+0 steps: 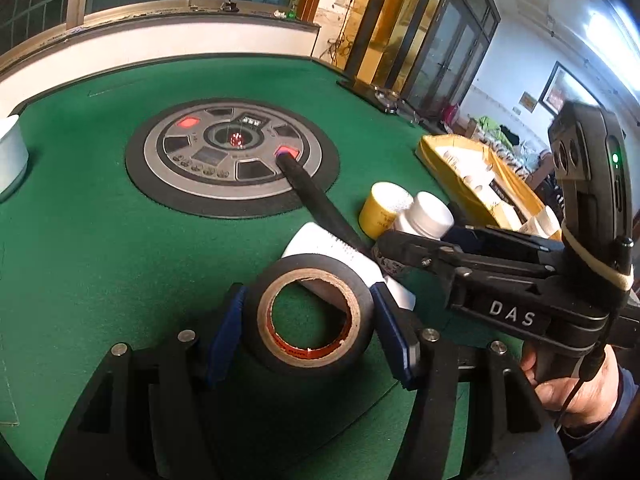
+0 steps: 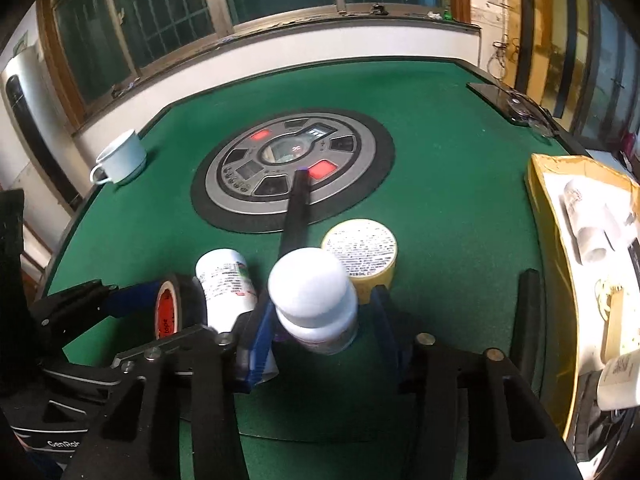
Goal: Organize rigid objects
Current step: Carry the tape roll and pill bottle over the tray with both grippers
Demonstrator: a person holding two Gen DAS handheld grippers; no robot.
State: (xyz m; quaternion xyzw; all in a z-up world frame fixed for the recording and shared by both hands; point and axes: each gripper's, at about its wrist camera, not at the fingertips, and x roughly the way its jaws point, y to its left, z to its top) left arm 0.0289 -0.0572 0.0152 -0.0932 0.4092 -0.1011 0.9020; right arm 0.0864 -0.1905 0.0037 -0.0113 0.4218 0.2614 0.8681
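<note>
Left gripper (image 1: 308, 312) pinches the black tape roll (image 1: 310, 320); right gripper (image 2: 320, 320) brackets the white bottle (image 2: 314, 300), one pad apart; closing off-centre could topple it onto the felt table (image 2: 440, 160).

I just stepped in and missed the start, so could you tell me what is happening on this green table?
A person is tidying small items with a handheld gripper in each hand. The left gripper holds a roll of black tape between its blue pads. The right gripper is set around a white bottle standing on the green table; its left pad touches the bottle, while the right pad looks clear of it. A yellow tub stands just behind, and a yellow box with sorted items sits at the right.
</note>
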